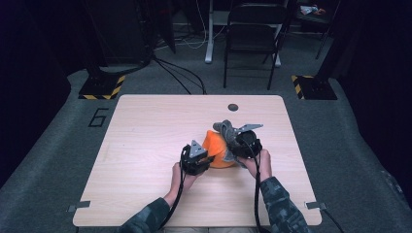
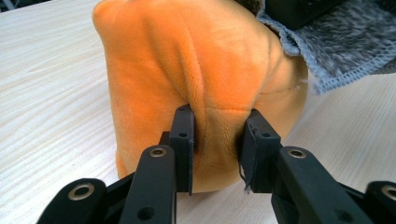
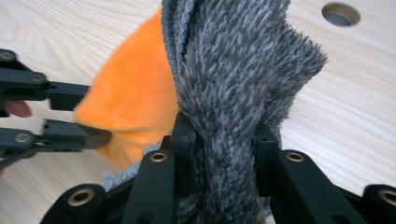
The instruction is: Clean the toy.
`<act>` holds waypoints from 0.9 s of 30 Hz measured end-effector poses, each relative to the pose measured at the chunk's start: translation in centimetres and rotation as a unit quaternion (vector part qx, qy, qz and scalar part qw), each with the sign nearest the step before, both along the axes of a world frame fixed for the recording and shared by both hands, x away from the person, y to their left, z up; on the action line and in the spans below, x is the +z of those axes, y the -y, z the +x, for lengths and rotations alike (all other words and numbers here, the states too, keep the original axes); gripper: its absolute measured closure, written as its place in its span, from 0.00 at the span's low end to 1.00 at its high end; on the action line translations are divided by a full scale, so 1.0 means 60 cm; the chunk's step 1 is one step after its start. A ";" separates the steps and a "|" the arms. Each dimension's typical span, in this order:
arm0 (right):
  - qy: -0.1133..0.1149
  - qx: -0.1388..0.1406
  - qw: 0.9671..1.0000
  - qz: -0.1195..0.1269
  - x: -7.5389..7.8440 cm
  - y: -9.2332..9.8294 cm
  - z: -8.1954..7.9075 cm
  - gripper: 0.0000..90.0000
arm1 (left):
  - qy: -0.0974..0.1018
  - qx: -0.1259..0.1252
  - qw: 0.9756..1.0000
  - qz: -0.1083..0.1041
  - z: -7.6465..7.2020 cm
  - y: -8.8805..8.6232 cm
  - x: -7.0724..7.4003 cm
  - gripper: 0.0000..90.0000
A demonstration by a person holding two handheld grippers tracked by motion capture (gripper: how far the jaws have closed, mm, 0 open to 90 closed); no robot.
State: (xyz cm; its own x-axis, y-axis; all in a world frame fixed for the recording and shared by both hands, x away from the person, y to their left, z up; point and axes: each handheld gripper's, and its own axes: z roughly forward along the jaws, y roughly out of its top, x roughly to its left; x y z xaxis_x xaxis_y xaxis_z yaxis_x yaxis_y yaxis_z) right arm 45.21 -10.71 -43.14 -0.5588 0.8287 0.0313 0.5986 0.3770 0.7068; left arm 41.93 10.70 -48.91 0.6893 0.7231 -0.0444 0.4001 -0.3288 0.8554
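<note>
An orange plush item (image 1: 217,145) sits right of the middle of the wooden table (image 1: 145,136), with a grey fuzzy cloth (image 1: 226,128) draped over its right side. My left gripper (image 1: 206,158) comes at it from the left. In the left gripper view its jaws (image 2: 217,144) pinch a fold of the orange plush (image 2: 187,60), and the grey cloth (image 2: 345,42) lies at the upper right. My right gripper (image 3: 219,154) is shut on a thick bunch of the grey cloth (image 3: 233,70), with the orange plush (image 3: 135,93) behind it and the left gripper (image 3: 95,114) at the left.
A round cable hole (image 1: 233,107) lies in the table just beyond the plush. A black chair (image 1: 252,29) and stands with striped bases stand on the floor past the far edge. Bare wood extends to the left of the grippers.
</note>
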 end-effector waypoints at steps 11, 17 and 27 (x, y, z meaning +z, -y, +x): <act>-0.045 -0.028 0.999 -0.004 -0.028 0.039 0.019 0.78 | 0.000 -0.004 1.000 -0.001 0.000 -0.002 -0.001 0.76; -0.086 -0.050 0.995 -0.021 -0.066 0.057 0.035 0.78 | -0.001 -0.001 1.000 -0.006 0.001 -0.005 -0.003 0.75; -0.070 -0.066 0.995 -0.014 -0.048 0.068 0.038 0.79 | 0.002 -0.004 1.000 -0.009 0.002 -0.006 -0.003 0.75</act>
State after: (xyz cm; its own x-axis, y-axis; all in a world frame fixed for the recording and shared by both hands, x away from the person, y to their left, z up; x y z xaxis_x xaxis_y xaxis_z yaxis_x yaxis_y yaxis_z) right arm 47.50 -14.82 -46.00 -0.4371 0.8962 0.0767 0.7355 0.3071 0.6039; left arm 42.05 11.09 -49.11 0.6946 0.7173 -0.0548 0.3943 -0.3159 0.8630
